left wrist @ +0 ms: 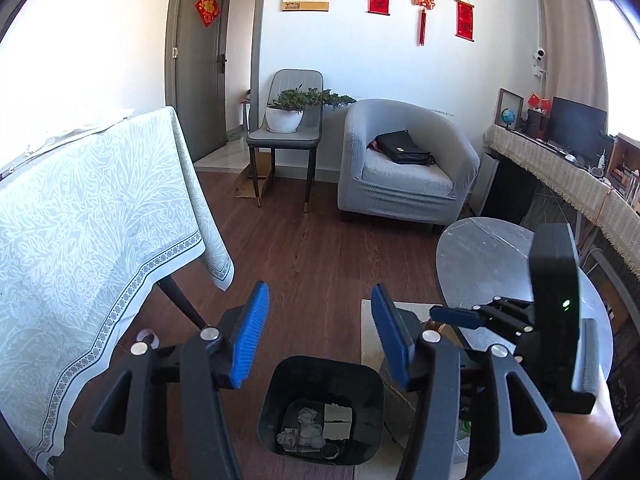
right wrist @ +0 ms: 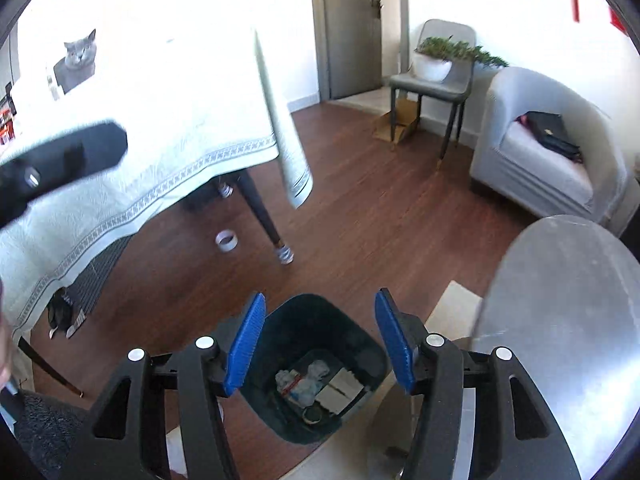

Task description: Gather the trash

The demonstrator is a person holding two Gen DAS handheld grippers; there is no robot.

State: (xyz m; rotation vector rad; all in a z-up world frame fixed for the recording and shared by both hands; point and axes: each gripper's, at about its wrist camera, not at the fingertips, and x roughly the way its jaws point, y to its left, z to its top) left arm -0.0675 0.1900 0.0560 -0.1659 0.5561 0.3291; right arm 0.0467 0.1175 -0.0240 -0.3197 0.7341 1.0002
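Trash bin [left wrist: 320,408]: black, open-topped, on the wood floor, directly below both grippers; it holds crumpled paper wads [left wrist: 306,428] and flat white card pieces [left wrist: 338,420] at the bottom.

Left to right: cloth-covered table [left wrist: 80,220]; a tape roll [right wrist: 226,240] on the floor near the table leg, possibly the next item to collect. Left gripper [left wrist: 320,336]: blue pads apart, nothing between them, poised over the bin mouth. Right gripper [right wrist: 320,344]: pads likewise apart and empty, also above the bin. Round grey table [left wrist: 488,256] at far right.

Judgement: drop step looks complete for both. To do it well, keep the jaws wide, clear the bin rim before swinging away, and approach the tape roll from above without brushing the hanging cloth.
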